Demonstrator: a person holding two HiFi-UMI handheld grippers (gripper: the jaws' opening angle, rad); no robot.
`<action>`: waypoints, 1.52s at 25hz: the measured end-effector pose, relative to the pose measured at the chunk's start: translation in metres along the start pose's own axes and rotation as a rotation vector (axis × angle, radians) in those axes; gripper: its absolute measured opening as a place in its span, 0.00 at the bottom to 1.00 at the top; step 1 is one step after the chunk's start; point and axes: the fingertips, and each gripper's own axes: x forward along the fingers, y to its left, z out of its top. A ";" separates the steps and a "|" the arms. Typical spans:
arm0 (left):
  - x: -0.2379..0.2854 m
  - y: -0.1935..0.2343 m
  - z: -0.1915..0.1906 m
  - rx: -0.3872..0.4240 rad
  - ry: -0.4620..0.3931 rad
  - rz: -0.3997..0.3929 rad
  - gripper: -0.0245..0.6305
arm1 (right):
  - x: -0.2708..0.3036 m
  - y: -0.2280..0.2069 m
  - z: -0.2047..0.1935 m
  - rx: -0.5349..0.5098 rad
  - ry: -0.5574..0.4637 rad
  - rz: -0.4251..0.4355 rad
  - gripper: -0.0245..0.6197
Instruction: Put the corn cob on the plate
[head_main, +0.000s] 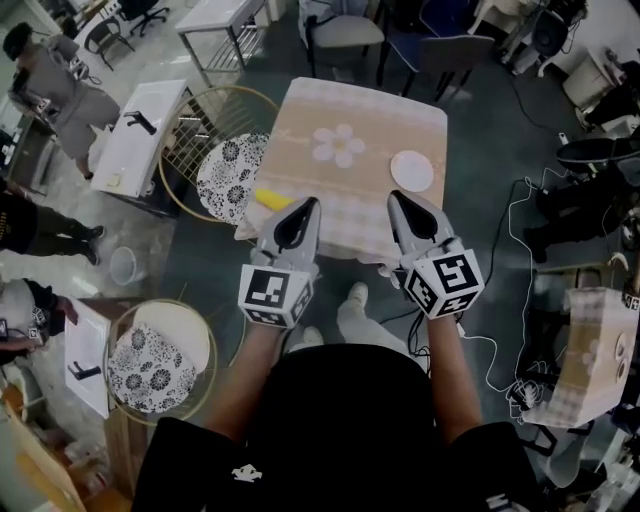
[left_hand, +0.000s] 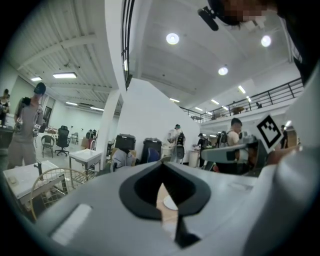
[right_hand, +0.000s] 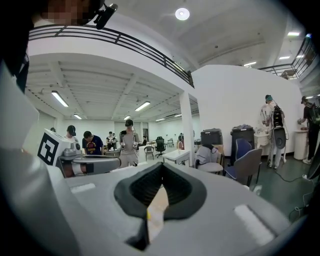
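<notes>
In the head view a small table (head_main: 330, 215) under a beige checked cloth stands in front of me. The yellow corn cob (head_main: 271, 199) lies near the table's front left edge. A white plate (head_main: 412, 170) sits on the right side of the cloth. My left gripper (head_main: 311, 202) is shut and empty, with its tip just right of the cob. My right gripper (head_main: 394, 195) is also shut and empty, with its tip just short of the plate. In the left gripper view the plate (left_hand: 170, 203) shows through the slit between the closed jaws.
A round wire basket with a patterned cushion (head_main: 230, 172) stands against the table's left side, and another (head_main: 158, 362) stands nearer me. A white side table (head_main: 140, 135) is further left. Chairs (head_main: 345, 35) stand behind the table. Cables (head_main: 510, 260) run over the floor at right. People stand at far left.
</notes>
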 end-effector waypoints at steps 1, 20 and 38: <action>0.007 0.001 0.001 0.001 0.000 0.002 0.05 | 0.004 -0.006 0.001 0.001 -0.001 0.003 0.04; 0.075 0.032 -0.004 0.001 0.051 0.156 0.05 | 0.080 -0.066 -0.005 0.024 0.034 0.179 0.04; 0.072 0.052 -0.019 -0.032 0.071 0.276 0.05 | 0.108 -0.056 -0.029 0.011 0.082 0.343 0.04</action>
